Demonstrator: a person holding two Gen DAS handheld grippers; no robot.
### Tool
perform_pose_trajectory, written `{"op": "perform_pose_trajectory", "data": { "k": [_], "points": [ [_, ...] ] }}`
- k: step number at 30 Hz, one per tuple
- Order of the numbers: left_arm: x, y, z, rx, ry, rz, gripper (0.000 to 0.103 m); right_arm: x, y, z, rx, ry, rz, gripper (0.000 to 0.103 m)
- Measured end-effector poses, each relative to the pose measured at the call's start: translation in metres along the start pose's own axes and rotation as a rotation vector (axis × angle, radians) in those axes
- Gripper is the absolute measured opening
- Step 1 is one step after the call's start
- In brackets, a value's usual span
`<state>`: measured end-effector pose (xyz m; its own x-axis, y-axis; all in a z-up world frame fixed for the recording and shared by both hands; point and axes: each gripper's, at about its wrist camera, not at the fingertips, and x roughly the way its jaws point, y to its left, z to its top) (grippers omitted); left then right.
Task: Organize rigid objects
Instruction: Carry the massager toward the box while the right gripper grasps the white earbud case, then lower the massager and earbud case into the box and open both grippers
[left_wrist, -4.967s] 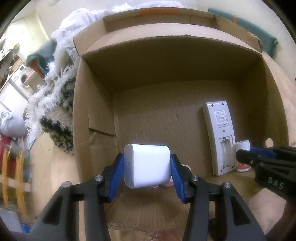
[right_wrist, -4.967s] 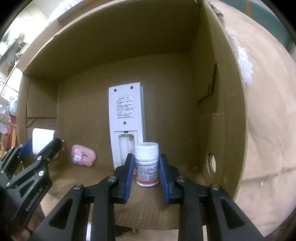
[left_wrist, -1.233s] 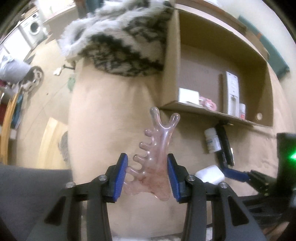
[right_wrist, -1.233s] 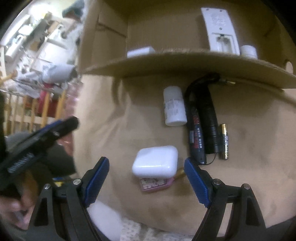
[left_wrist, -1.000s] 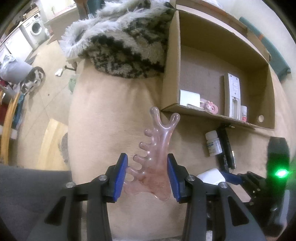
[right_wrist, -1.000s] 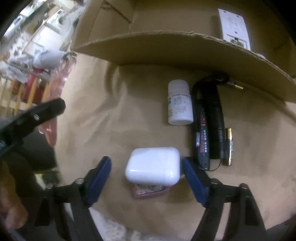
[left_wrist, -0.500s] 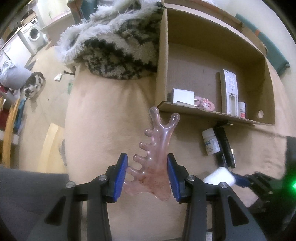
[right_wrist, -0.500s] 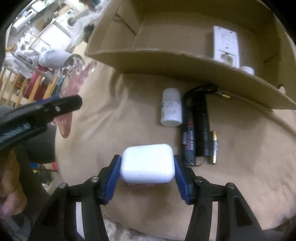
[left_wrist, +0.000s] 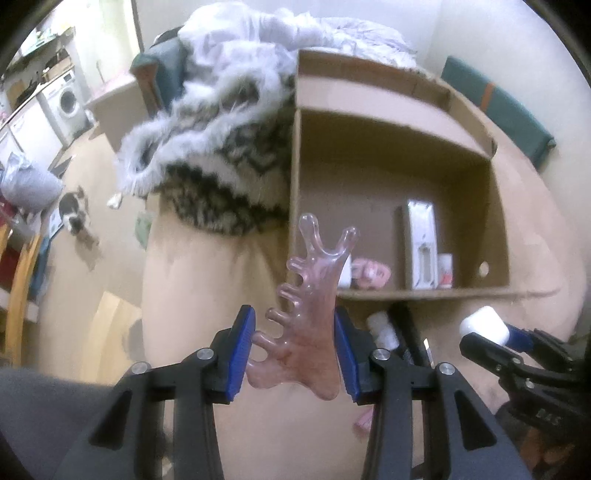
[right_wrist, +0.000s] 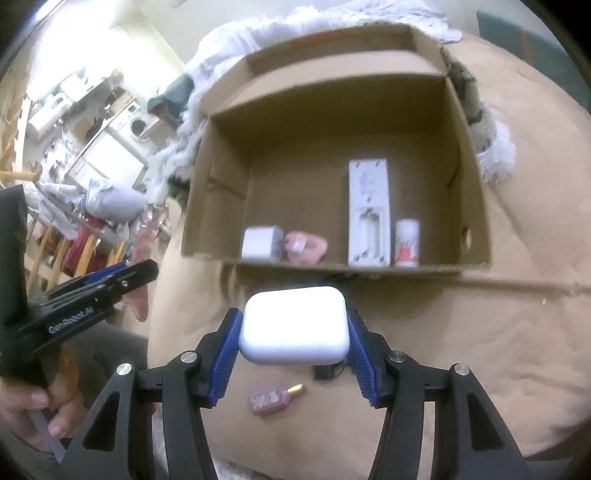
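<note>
My left gripper (left_wrist: 295, 347) is shut on a translucent pink pronged massage comb (left_wrist: 310, 314), held upright above the tan cushion. My right gripper (right_wrist: 293, 341) is shut on a white rounded case (right_wrist: 293, 325), lifted off the cushion; this case (left_wrist: 484, 328) also shows at the right of the left wrist view. Ahead lies an open cardboard box (right_wrist: 221, 177) on its side. Inside it stand a white remote (right_wrist: 369, 214), a small pill bottle (right_wrist: 406, 242), a white cube charger (right_wrist: 260, 243) and a pink trinket (right_wrist: 306, 246).
A small pink flat item with a gold tip (right_wrist: 273, 398) lies on the cushion under the white case. A white bottle (left_wrist: 382, 328) and a black device (left_wrist: 410, 332) lie before the box. A fluffy blanket (left_wrist: 221, 110) is heaped left of the box.
My right gripper closed on the white case and lifted it off the cushion toward the box. My left gripper rose with the pink comb; the box now sits nearer and more head-on.
</note>
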<state>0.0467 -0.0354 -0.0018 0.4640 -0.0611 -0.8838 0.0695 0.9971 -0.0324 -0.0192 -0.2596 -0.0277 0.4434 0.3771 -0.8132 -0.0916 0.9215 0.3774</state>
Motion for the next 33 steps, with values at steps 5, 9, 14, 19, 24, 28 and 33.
{"op": "perform_pose_trajectory", "data": {
  "k": [5, 9, 14, 19, 24, 28, 33],
  "points": [
    [0.002, -0.016, 0.030, 0.042, -0.024, 0.000, 0.039, -0.012, -0.013, 0.025, -0.004, -0.039, -0.018, 0.059],
    [0.009, -0.034, 0.055, 0.090, -0.042, 0.013, 0.039, -0.006, -0.020, 0.051, -0.055, -0.042, -0.070, 0.058],
    [0.030, -0.049, 0.076, 0.120, -0.033, 0.034, 0.039, 0.007, -0.040, 0.080, -0.067, -0.021, -0.120, 0.058],
    [0.058, -0.061, 0.083, 0.140, -0.003, 0.056, 0.039, 0.031, -0.057, 0.094, -0.027, 0.024, -0.122, 0.058],
    [0.085, -0.078, 0.083, 0.182, 0.022, 0.078, 0.039, 0.051, -0.064, 0.096, -0.020, 0.077, -0.139, 0.059],
    [0.102, -0.089, 0.083, 0.202, 0.037, 0.094, 0.039, 0.062, -0.068, 0.092, -0.009, 0.116, -0.146, 0.059],
    [0.119, -0.100, 0.082, 0.232, 0.042, 0.123, 0.039, 0.065, -0.064, 0.089, -0.044, 0.122, -0.188, 0.059]
  ]
}}
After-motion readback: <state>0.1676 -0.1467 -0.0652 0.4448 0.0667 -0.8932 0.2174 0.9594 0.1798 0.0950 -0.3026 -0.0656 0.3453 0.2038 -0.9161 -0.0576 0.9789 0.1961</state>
